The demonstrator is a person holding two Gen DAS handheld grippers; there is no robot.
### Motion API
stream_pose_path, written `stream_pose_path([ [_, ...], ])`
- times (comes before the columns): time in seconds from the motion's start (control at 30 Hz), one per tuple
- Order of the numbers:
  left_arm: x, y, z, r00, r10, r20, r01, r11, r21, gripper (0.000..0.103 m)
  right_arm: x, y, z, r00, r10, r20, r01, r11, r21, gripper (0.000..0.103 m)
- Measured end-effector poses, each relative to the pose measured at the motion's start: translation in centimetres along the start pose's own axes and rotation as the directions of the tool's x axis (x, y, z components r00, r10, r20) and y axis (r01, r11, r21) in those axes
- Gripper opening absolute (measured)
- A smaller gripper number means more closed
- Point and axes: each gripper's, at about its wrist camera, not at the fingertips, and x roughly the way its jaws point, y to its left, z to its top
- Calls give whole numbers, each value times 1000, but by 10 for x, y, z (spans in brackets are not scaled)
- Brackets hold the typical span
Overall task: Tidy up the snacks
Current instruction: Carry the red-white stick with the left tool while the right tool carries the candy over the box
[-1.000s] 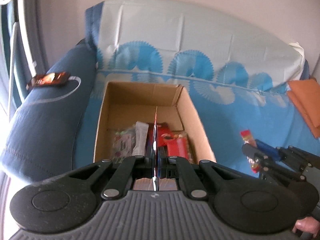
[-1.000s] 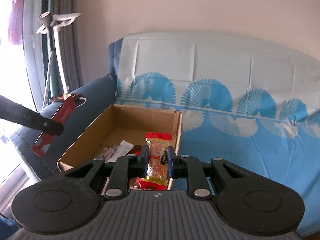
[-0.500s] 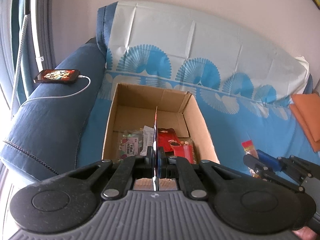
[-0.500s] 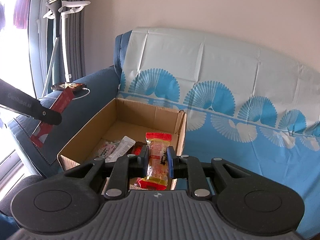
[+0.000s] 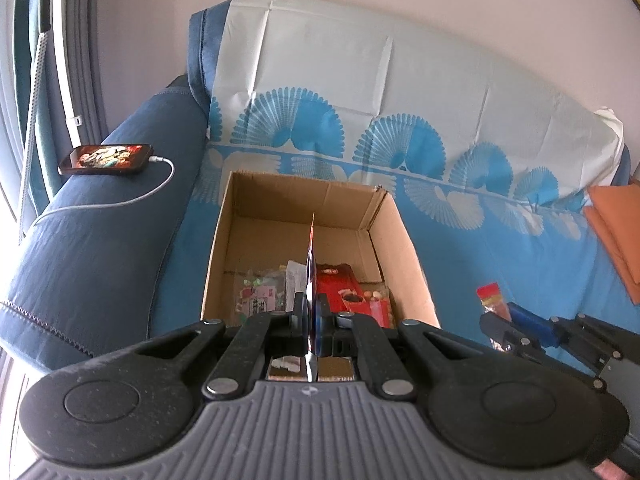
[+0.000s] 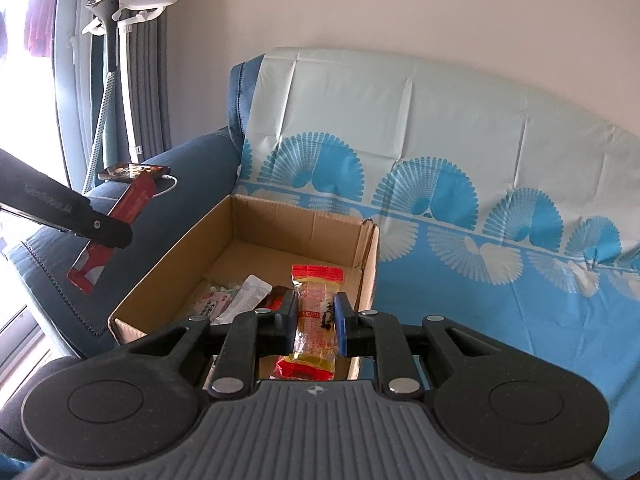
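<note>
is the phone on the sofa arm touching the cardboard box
Apart. The left wrist view shows the phone lying on top of the sofa arm, with a wide stretch of blue upholstery between it and the cardboard box on the seat.

Daylit, window [image 6: 28, 80] overexposed; fisheye-bent edges.

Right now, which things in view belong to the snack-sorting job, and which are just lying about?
Job:
- cardboard box, snacks already inside
- thin red packet in left gripper
- yellow snack pack in right gripper

Lying about:
- phone charging on sofa arm
- orange cushion
- garment steamer
</note>
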Motion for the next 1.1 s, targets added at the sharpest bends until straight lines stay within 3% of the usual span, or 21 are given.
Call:
stream_pose_path([
  [0.57,63,-1,42,1000,-16,-21,16,1000,-27,3,61,-7,30,1000,13,-1,-13,999,38,21],
  [1.1,145,10,48,990,18,-137,-23,999,-41,3,129,-9,29,996,32,-78,-27,998,59,21],
])
